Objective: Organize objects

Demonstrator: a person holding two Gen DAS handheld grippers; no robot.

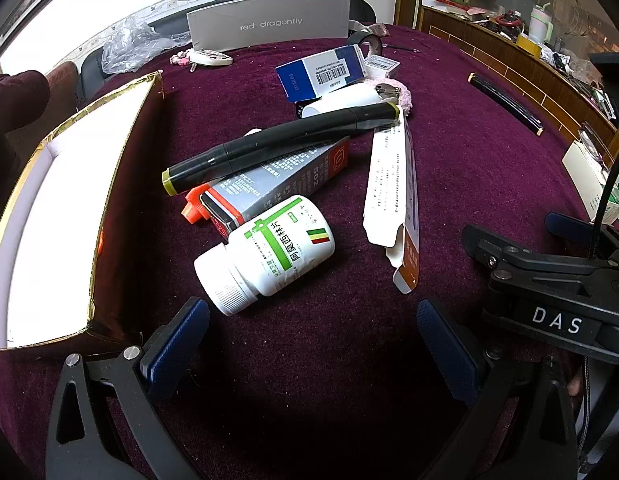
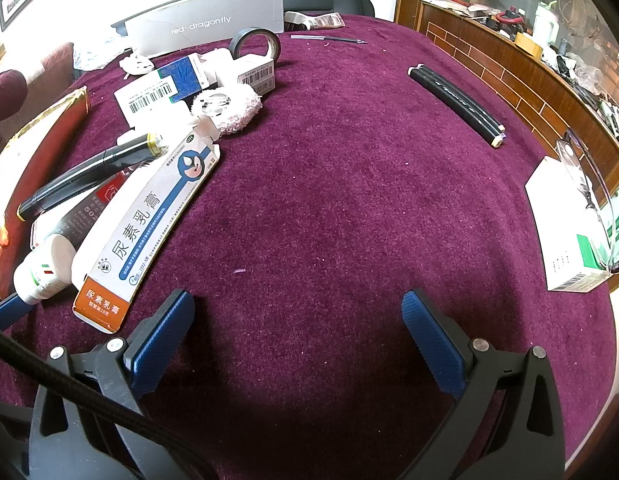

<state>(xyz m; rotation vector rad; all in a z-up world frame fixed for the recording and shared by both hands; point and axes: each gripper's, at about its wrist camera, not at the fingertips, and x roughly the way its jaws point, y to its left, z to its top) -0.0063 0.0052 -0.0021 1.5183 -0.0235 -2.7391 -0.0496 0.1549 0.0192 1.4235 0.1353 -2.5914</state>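
A pile of objects lies on the purple cloth. A white pill bottle [image 1: 265, 254] lies on its side just ahead of my open, empty left gripper [image 1: 313, 340]. Behind it are a grey 502 glue box [image 1: 277, 184] and a black marker [image 1: 281, 144] across it. A long white ointment box [image 1: 393, 200] lies to the right; it also shows in the right wrist view [image 2: 149, 224]. A gold-edged open box [image 1: 61, 216] stands at the left. My right gripper [image 2: 297, 340] is open and empty over bare cloth, right of the pile.
A blue-and-white box [image 1: 325, 72], a tape roll [image 2: 255, 42] and a pink fluffy item [image 2: 229, 108] lie further back. A black folded item [image 2: 457, 104] lies at right, a white-green box with glasses [image 2: 569, 232] at the right edge. A grey "red dragonfly" box [image 1: 269, 24] stands behind.
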